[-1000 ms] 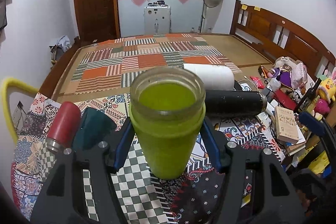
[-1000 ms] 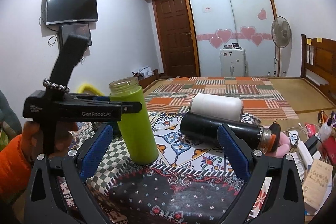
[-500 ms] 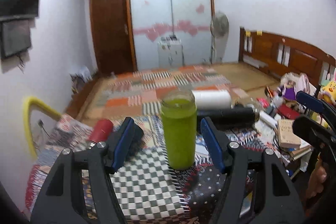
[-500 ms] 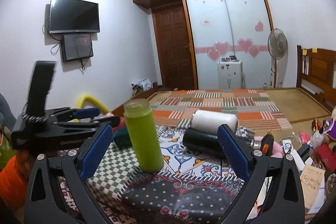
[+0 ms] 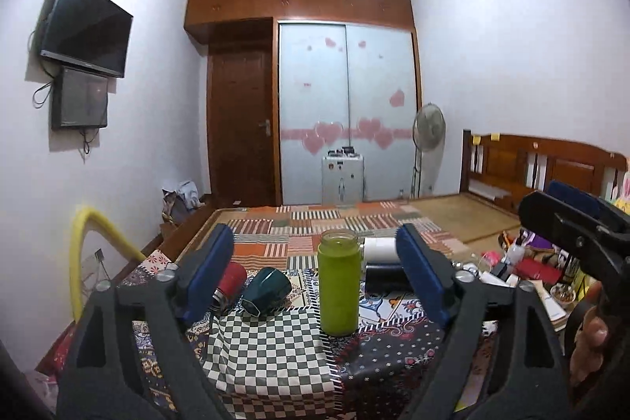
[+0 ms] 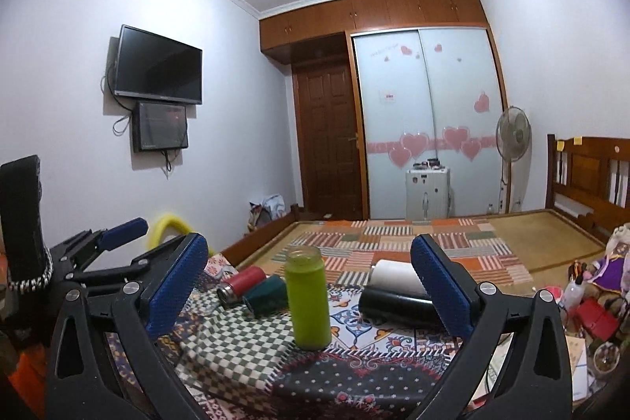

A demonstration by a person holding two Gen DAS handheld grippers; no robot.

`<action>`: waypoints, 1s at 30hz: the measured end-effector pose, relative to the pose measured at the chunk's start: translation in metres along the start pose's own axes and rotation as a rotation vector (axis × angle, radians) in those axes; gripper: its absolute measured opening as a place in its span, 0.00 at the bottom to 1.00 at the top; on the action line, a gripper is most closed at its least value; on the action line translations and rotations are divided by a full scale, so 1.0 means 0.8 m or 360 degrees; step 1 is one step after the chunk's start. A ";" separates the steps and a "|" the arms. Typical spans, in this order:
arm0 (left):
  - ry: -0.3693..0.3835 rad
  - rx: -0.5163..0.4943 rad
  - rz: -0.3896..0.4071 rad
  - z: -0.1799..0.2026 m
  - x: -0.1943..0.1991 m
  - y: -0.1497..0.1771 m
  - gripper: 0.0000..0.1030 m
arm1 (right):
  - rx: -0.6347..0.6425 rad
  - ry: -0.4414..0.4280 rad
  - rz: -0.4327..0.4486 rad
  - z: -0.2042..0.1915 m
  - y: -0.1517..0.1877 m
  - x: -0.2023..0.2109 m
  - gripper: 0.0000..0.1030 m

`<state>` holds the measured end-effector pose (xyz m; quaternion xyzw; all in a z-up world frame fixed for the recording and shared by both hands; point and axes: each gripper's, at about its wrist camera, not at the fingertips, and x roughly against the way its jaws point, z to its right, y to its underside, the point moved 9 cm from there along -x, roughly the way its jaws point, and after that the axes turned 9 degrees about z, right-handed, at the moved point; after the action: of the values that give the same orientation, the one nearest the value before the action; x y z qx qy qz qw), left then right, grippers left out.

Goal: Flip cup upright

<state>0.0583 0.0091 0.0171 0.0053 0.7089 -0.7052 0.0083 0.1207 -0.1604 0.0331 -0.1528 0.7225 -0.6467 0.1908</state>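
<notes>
- green cup (image 5: 338, 288) upright, mouth up, on the patchwork cloth (image 5: 271, 353) at the checkered/floral seam
- left gripper (image 5: 317, 274) jaws spread wide, empty, cup seen between the pads but not touching
- right gripper (image 6: 311, 286) also spread wide, empty, apart from the cup
- lying on their sides: red bottle (image 5: 230, 280) and dark green cup (image 5: 265, 290) left of it, black bottle (image 6: 397, 306) and white cylinder (image 6: 395, 276) right (none touching the green cup)
</notes>
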 end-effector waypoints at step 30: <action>-0.0057 0.0023 0.0088 -0.006 0.042 -0.005 1.00 | -0.0002 0.0086 -0.0019 0.002 0.014 0.022 1.00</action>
<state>0.0249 0.0136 0.0203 0.0124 0.7031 -0.7098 0.0403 0.1062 -0.1690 0.0204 -0.1397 0.7269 -0.6512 0.1673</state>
